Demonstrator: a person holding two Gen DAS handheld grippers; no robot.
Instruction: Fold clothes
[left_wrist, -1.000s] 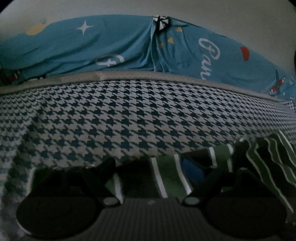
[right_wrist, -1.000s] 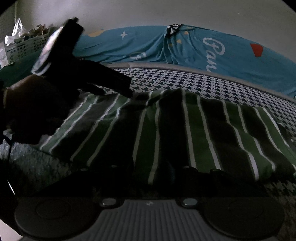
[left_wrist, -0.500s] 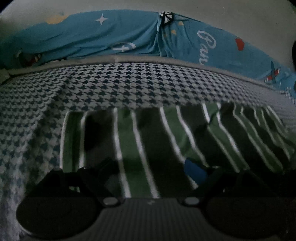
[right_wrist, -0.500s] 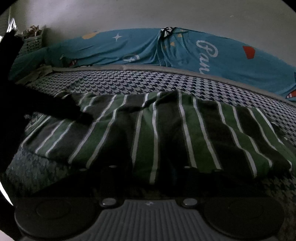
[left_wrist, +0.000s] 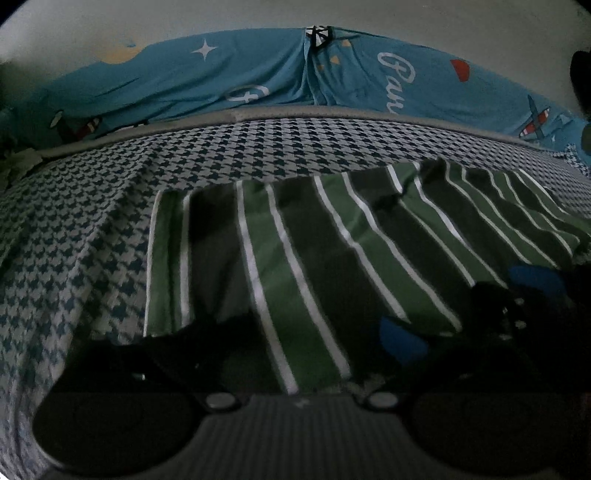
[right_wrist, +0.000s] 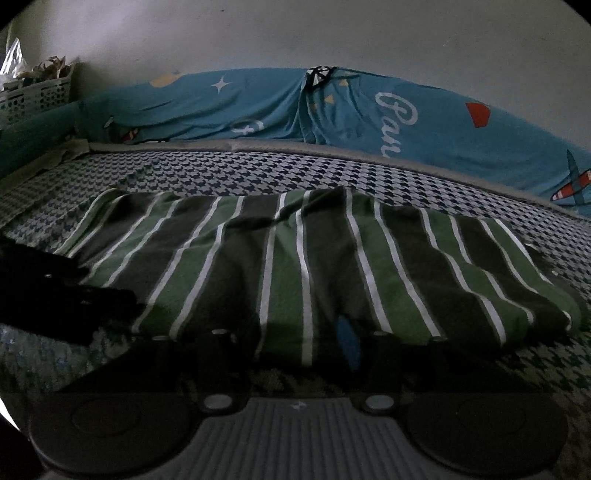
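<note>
Apparently half-folded, the striped garment (right_wrist: 295, 258) lies on the bed (right_wrist: 258, 173); both grippers' jaws are opening, pinching nothing.

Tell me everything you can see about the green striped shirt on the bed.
The green striped shirt has broad dark and mid-green bands split by thin white lines and looks like soft knit. It lies folded and slightly rumpled on the houndstooth bedsheet. The right gripper sits at its near edge, jaws opening.
</note>
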